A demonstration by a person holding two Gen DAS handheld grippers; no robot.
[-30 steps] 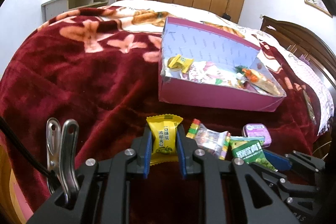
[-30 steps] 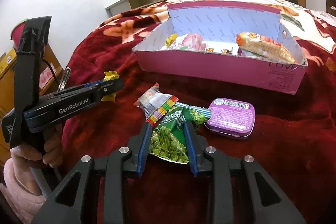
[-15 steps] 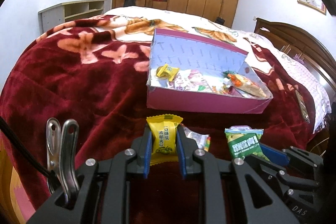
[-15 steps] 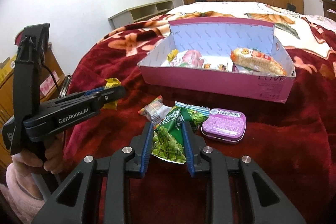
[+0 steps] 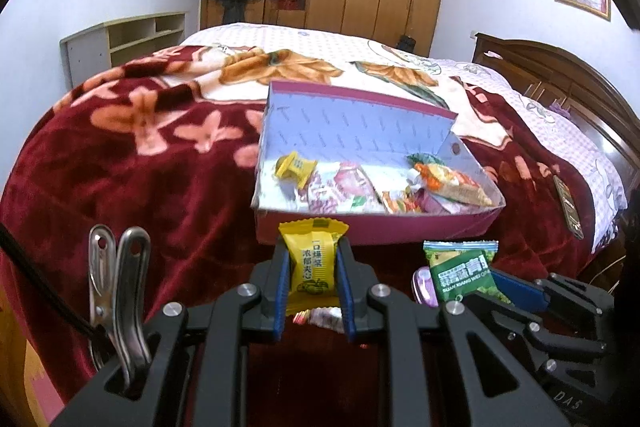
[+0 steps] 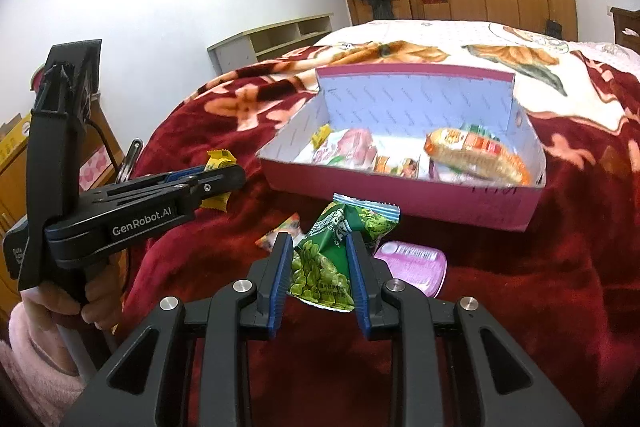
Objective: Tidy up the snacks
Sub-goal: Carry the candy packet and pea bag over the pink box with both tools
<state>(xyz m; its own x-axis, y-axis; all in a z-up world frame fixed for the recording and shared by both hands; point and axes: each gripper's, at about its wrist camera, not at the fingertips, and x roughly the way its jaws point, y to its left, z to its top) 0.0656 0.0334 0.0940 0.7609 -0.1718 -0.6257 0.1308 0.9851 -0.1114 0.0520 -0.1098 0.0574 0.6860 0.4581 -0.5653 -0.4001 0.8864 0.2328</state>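
My left gripper [image 5: 312,259] is shut on a yellow snack packet [image 5: 313,263], held above the red blanket in front of the pink box [image 5: 372,227]. My right gripper [image 6: 320,259] is shut on a green pea packet [image 6: 332,259], also lifted off the bed. The pink box [image 6: 400,195] lies open and holds several snacks, among them a yellow candy [image 5: 296,167] and an orange-wrapped bar [image 6: 476,155]. The left gripper [image 6: 224,179] with its yellow packet shows at the left of the right wrist view. The green packet [image 5: 460,267] appears at the right of the left wrist view.
A purple tin [image 6: 416,267] and a small striped wrapper [image 6: 280,231] lie on the red floral blanket [image 5: 120,167] below the grippers. A hand in a pink sleeve [image 6: 28,355] holds the left tool. A wooden headboard [image 5: 580,87] is at right, wardrobes behind.
Both grippers have risen with their packets, the green pea packet coming up off the blanket. The box and the loose snacks now sit lower and farther in both views.
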